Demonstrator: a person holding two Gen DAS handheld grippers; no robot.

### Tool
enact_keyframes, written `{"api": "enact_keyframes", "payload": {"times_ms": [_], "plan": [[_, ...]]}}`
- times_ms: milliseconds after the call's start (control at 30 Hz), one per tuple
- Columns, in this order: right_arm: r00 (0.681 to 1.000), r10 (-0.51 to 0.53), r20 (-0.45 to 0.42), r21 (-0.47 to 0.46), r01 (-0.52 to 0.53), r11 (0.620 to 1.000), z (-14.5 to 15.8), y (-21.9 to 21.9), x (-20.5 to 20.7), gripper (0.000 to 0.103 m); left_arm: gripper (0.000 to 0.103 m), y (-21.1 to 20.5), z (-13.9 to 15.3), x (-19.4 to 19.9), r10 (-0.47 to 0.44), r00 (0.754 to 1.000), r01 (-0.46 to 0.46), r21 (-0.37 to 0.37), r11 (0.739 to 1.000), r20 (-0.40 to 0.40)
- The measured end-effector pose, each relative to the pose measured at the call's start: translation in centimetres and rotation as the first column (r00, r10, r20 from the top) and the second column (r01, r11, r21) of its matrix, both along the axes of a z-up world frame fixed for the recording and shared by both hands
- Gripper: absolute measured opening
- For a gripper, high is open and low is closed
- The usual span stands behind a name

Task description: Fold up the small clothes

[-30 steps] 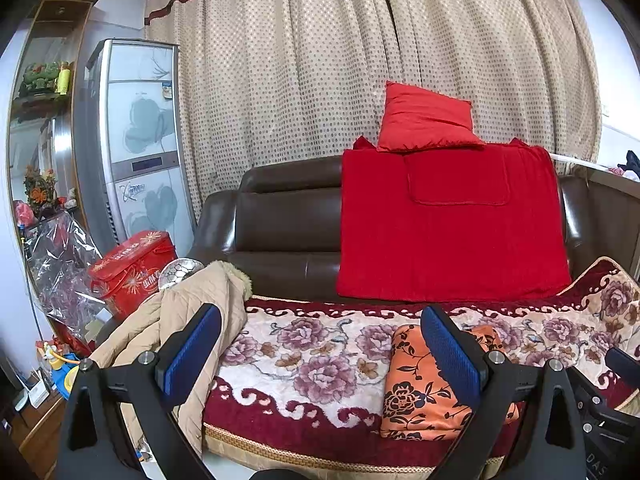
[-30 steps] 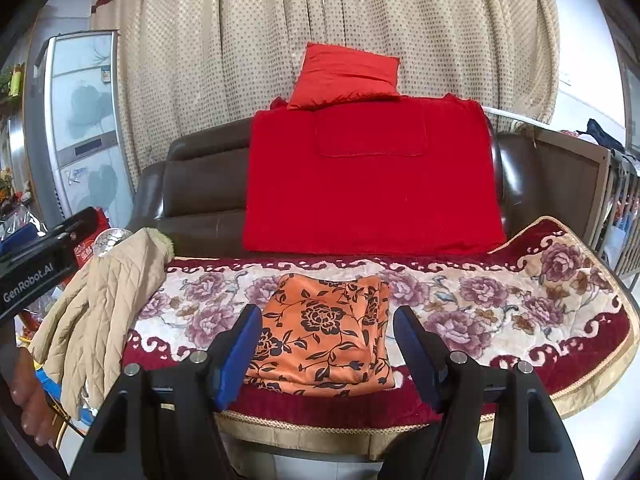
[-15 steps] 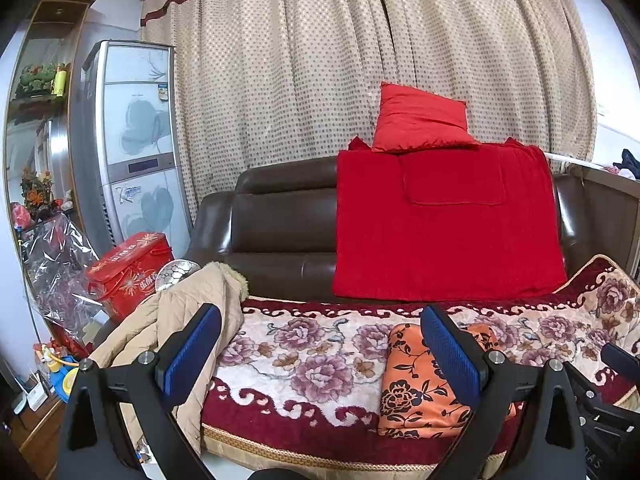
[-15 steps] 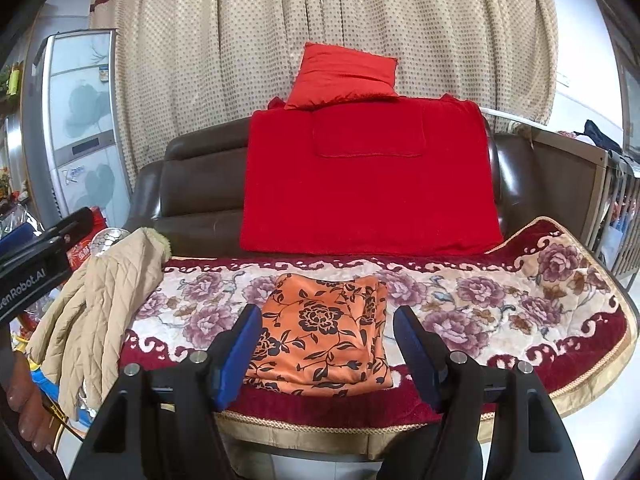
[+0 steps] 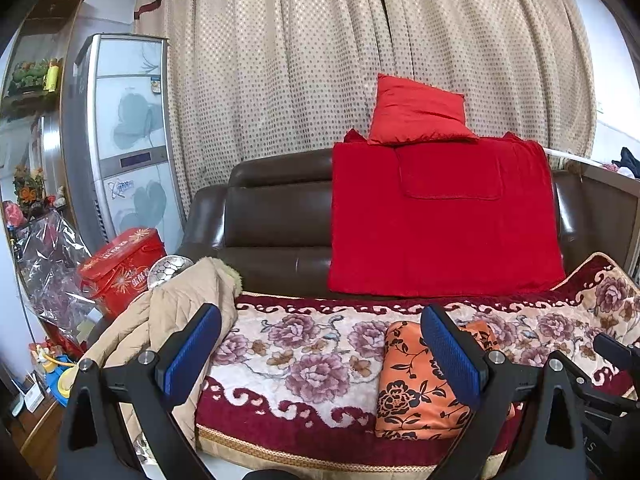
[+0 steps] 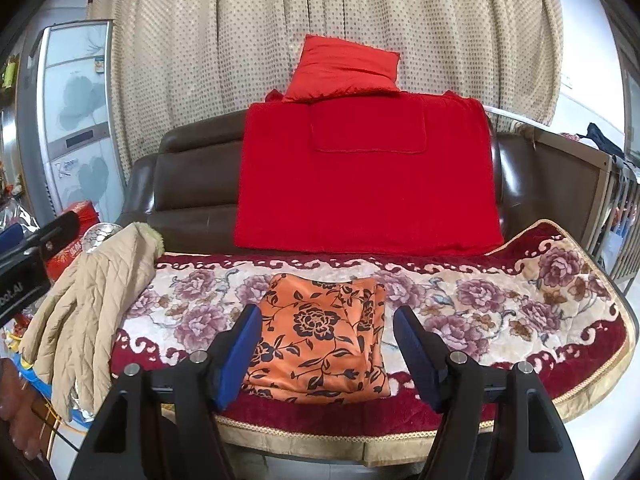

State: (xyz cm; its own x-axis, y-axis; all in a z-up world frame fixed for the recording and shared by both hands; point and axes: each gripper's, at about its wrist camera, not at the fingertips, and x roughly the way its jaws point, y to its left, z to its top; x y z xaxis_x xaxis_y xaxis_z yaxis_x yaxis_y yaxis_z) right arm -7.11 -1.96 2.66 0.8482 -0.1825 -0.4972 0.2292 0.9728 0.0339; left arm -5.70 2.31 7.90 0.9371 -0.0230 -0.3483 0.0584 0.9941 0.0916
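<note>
The orange cloth point(image 6: 324, 336) lies folded into a neat rectangle near the front edge of the sofa's floral cover point(image 6: 500, 304), apart from both tools, so the fold looks finished. The right gripper point(image 6: 326, 354) and left gripper point(image 5: 320, 354) hang before the sofa with fingers spread wide and nothing between them. The only container I can make out is a red box point(image 5: 120, 264) beside the tan jacket point(image 5: 192, 304), its contents hidden.

black left gripper point(image 5: 320, 348) and right gripper point(image 6: 326, 350), blue ribbed pads, silver screws
</note>
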Motion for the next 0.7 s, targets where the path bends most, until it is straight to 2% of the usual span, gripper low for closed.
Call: {"api": "enact_keyframes", "payload": {"times_ms": [700], "plan": [[0.999,-0.029,-0.019,-0.017,0.029,0.999,-0.1,-1.5,2.8,0.073,0.1,-1.9,-0.7,2.8,-0.048,0.998,0.048,-0.001,0.999,-0.04]]}}
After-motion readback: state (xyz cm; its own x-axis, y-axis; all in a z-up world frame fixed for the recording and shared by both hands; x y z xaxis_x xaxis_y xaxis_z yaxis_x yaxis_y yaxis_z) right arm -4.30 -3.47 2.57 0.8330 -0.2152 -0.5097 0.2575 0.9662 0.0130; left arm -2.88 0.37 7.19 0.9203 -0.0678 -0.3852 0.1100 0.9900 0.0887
